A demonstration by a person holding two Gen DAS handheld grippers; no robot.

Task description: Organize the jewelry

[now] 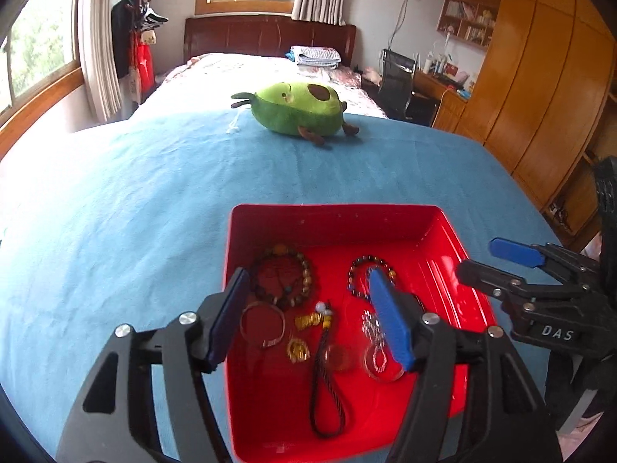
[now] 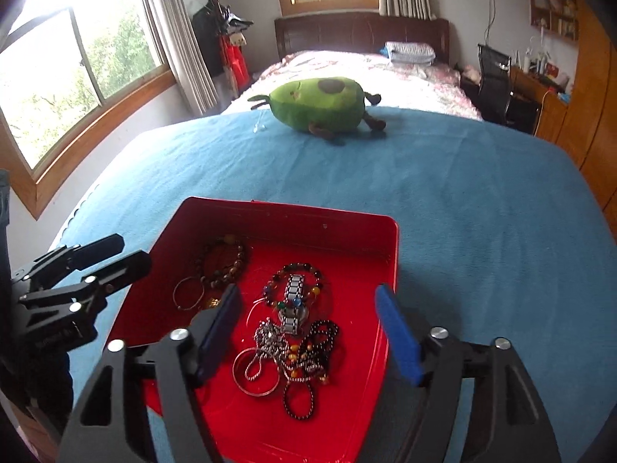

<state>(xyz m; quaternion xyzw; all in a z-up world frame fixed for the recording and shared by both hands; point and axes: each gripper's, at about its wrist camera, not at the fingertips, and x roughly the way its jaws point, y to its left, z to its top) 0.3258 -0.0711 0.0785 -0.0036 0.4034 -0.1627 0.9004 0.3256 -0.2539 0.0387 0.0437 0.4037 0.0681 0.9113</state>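
Note:
A red tray (image 1: 335, 220) (image 2: 293, 216) sits on the blue blanket and holds jewelry. In the left wrist view I see a brown beaded bracelet (image 1: 306, 270), a silver bangle (image 1: 262, 324), gold pieces (image 1: 299, 349) and a dark cord loop (image 1: 326, 386). In the right wrist view I see a silver watch (image 2: 293, 303), a multicoloured bead bracelet (image 2: 299, 270), tangled chains (image 2: 277, 341) and a black bead strand (image 2: 299, 401). My left gripper (image 1: 312, 322) is open and empty above the tray's left half. My right gripper (image 2: 312, 333) is open and empty above the tray's right half.
A green avocado plush toy (image 1: 297, 110) (image 2: 320, 104) lies at the far end of the blue blanket (image 1: 135, 200). Beyond it stands a bed with a dark headboard (image 1: 270, 34). Wooden wardrobes (image 1: 540, 88) stand on the right, windows on the left.

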